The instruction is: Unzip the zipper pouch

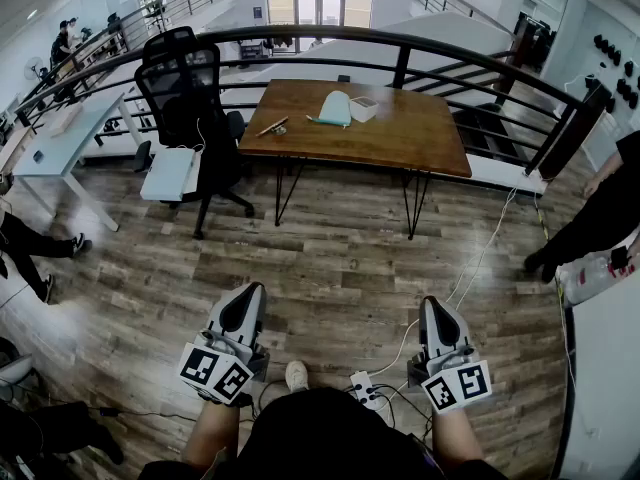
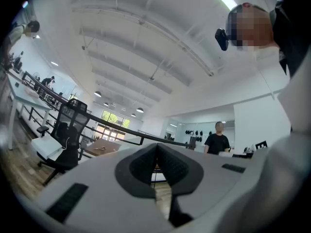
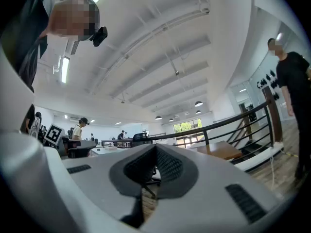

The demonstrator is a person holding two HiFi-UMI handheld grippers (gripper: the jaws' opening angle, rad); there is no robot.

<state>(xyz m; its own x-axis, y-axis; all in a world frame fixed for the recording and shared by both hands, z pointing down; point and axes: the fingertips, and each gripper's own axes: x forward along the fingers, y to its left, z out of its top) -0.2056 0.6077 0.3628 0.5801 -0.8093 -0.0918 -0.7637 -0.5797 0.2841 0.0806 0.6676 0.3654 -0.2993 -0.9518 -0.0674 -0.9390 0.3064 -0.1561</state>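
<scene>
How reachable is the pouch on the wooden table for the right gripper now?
Probably not: the right gripper sits near the person's body, with open floor between it and the pouch.

Matt wood table [image 1: 400,133], wood-plank floor [image 1: 340,268], black metal railing [image 1: 401,66], mesh chair [image 1: 180,88].

Open-plan office: desks [image 1: 60,143], office chair [image 1: 185,88], railed mezzanine.
</scene>
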